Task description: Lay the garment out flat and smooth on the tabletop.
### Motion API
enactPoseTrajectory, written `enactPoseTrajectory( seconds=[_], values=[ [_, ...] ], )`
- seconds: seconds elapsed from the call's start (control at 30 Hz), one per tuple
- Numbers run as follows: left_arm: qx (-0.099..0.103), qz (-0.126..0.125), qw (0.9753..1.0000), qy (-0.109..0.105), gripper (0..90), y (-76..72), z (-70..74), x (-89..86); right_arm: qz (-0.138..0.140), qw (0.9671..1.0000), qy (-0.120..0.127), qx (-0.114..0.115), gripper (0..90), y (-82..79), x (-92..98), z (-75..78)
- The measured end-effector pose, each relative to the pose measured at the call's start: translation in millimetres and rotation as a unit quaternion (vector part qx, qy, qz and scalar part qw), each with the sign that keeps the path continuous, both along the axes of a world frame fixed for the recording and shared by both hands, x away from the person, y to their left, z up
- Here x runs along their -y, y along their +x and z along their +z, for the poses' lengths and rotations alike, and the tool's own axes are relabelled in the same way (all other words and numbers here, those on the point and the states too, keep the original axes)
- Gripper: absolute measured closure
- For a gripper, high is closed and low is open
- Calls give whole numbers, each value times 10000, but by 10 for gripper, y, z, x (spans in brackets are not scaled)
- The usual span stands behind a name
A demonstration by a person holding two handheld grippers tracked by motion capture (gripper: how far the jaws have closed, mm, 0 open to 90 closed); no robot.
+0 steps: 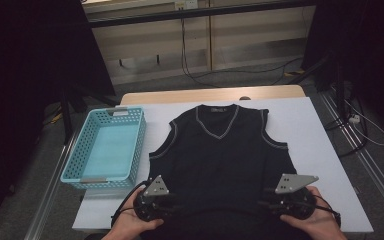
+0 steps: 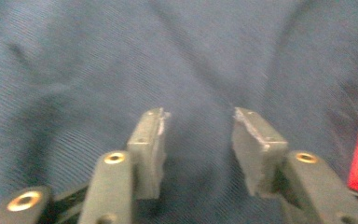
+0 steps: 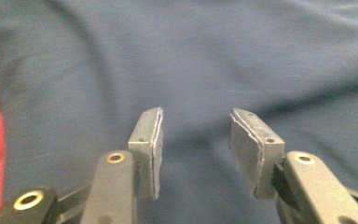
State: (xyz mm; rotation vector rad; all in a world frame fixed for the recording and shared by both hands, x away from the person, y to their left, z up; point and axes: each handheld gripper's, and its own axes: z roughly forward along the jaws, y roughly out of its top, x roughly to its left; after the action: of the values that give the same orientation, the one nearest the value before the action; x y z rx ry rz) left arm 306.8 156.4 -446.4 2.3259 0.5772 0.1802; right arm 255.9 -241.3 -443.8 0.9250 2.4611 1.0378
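A dark vest (image 1: pixel 220 155) is lying flat at the table's (image 1: pixel 325 165) centre. Both grippers, left (image 1: pixel 152 206) and right (image 1: pixel 290 204), are being held wide apart-jawed at its six-o'clock hem, gripping nothing.

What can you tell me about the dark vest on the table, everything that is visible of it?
The vest is a sleeveless V-neck of dark knitted-looking fabric, with pale trim along the neckline and armholes. It lies flat and face up on the white table cover, collar away from the person, right of the blue basket. The left gripper and right gripper sit at its near hem corners, fingers open over the cloth; a grip is not yet visible.
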Motion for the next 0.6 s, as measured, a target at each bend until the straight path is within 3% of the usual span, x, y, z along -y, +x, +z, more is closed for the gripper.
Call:
enactPoseTrajectory(
  seconds=[0.1, 0.17, 0.27, 0.4, 0.47, 0.5, 0.57, 0.6],
  values=[
    [59, 55, 10000, 28, 475, 72, -36, 43, -401, 9992, -28, 50, 531, 158, 169, -6],
    [136, 99, 9995, 259, 477, 94, -88, 71, -702, 9975, -87, 57, 530, 254, 280, -20],
    [88, 100, 9997, 224, 534, 92, -120, 68, -1247, 9919, -239, 43, 529, 411, 482, -74],
    [-55, 43, 9997, 236, 823, 77, -106, 54, -1801, 9827, -426, 2, 486, 508, 663, -151],
    [-106, 43, 9996, 253, 887, 67, -96, 44, -1837, 9826, -240, -127, 494, 523, 717, -184],
    [-154, 30, 9995, 256, 893, 68, -87, 29, -1852, 9824, -116, -235, 564, 528, 731, -188],
    [-225, 24, 9994, 275, 900, 59, -78, -24, -1685, 9853, -22, -293, 690, 521, 728, -187],
    [-270, 35, 9994, 226, 900, 48, -74, -63, -1594, 9866, 15, -349, 815, 508, 714, -181]
  ],
)
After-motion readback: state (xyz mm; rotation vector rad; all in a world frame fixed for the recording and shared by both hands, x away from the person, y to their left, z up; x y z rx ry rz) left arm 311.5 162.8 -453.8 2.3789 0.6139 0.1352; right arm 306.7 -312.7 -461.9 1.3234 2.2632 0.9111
